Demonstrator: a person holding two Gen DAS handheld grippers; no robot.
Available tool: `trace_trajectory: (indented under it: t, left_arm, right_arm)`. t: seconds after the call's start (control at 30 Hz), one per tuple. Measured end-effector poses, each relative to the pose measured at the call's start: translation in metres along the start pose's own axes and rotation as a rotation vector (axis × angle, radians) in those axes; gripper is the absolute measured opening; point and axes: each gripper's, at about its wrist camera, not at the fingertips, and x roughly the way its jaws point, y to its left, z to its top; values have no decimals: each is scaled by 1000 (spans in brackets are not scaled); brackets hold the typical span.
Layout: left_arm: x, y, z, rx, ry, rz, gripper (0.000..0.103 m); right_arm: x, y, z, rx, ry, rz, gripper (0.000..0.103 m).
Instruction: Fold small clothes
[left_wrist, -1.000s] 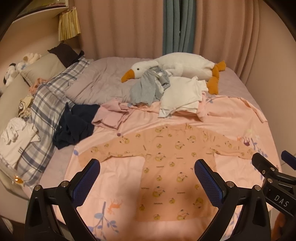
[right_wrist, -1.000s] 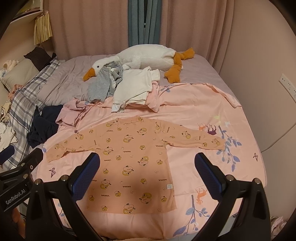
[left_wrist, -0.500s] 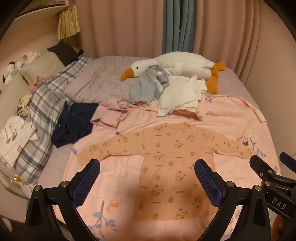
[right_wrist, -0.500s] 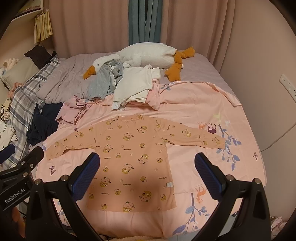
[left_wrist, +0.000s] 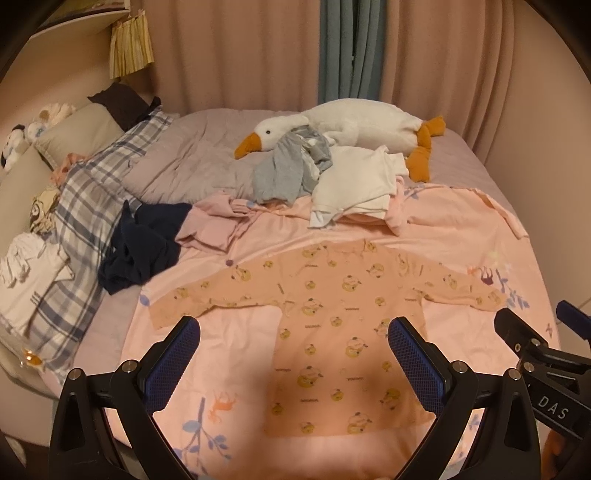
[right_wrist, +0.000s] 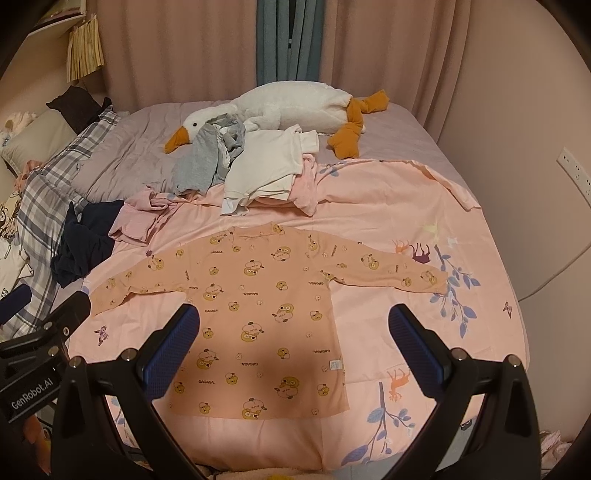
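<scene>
Now we hold the left gripper (left_wrist: 293, 332) and right gripper (right_wrist: 293, 321) side by side above the near edge of the bed (right_wrist: 388, 140), fingers spread wide and holding nothing. Flat on the pink sheet (right_wrist: 388, 206) lies the orange shirt (right_wrist: 266, 317), sleeves outstretched. Compared with a second ago, both grippers sit slightly farther back; the shirt is unmoved.

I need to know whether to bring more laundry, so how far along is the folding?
Done: the orange bear-print shirt lies spread flat on the pink sheet, sleeves out, no fold made. In hand: nothing; the left gripper and right gripper hover with jaws open. Left: folding it, then the white top, grey garment, pink garment and navy garment heaped behind.
</scene>
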Motion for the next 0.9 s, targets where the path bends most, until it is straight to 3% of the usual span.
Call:
trace_trajectory:
  t: [0.53,0.9]
  left_arm:
    - [12,10,1,-21,47,-7,102]
    - [62,27,15,-79,116,-23,102]
  right_arm:
    - [12,8,2,-15,39,16,103]
    - [53,-2,13,-20,123,37,103]
